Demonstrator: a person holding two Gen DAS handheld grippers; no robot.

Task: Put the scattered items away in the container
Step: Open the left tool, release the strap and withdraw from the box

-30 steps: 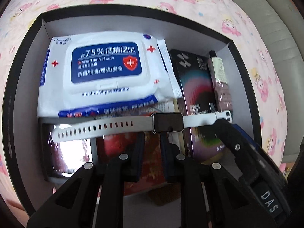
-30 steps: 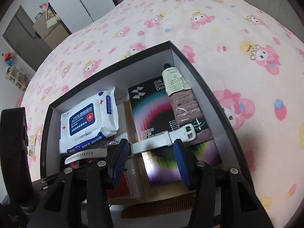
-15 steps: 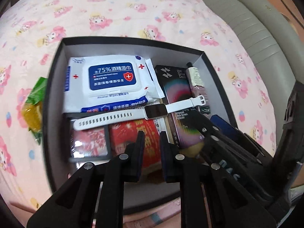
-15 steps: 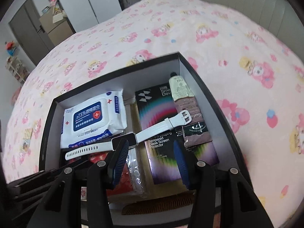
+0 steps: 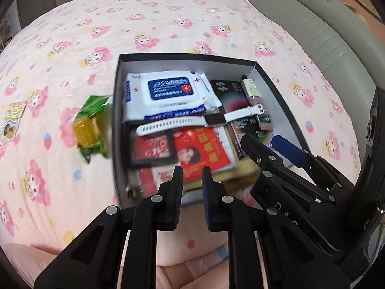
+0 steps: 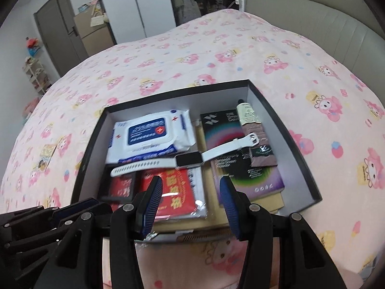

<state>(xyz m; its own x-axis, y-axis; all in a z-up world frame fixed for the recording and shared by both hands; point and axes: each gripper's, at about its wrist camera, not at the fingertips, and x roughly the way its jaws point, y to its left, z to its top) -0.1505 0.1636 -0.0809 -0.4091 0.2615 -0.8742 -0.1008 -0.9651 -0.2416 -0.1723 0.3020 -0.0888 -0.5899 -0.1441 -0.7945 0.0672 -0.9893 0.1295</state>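
Observation:
A black box [image 5: 115, 120] [image 6: 284, 120] with a white inside sits on the pink cartoon bedspread. In it lie a wipes pack [image 5: 168, 91] [image 6: 149, 132], a dark screen-protector carton [image 5: 231, 101] [image 6: 228, 139], a tube [image 6: 247, 118], red packets [image 5: 202, 149] and a white smartwatch [image 5: 214, 119] [image 6: 189, 159] across the top. My left gripper [image 5: 192, 171] [image 6: 72, 207] hovers over the box's near edge, shut on nothing. To its right, my right gripper [image 6: 190, 183] [image 5: 261, 139] is open and holds nothing. A green and yellow packet [image 5: 90, 125] lies on the bedspread just left of the box.
A small printed sachet [image 5: 12, 118] [image 6: 45, 156] lies farther left on the bedspread. A brown comb [image 6: 192, 237] shows at the box's near wall. A grey padded headboard [image 5: 312, 24] runs along the right. A door [image 6: 60, 31] and cupboards stand beyond the bed.
Both grippers have pulled back and upward from the box, so more of the bed shows. The watch stays lying across the items. The green packet has come into the left wrist view.

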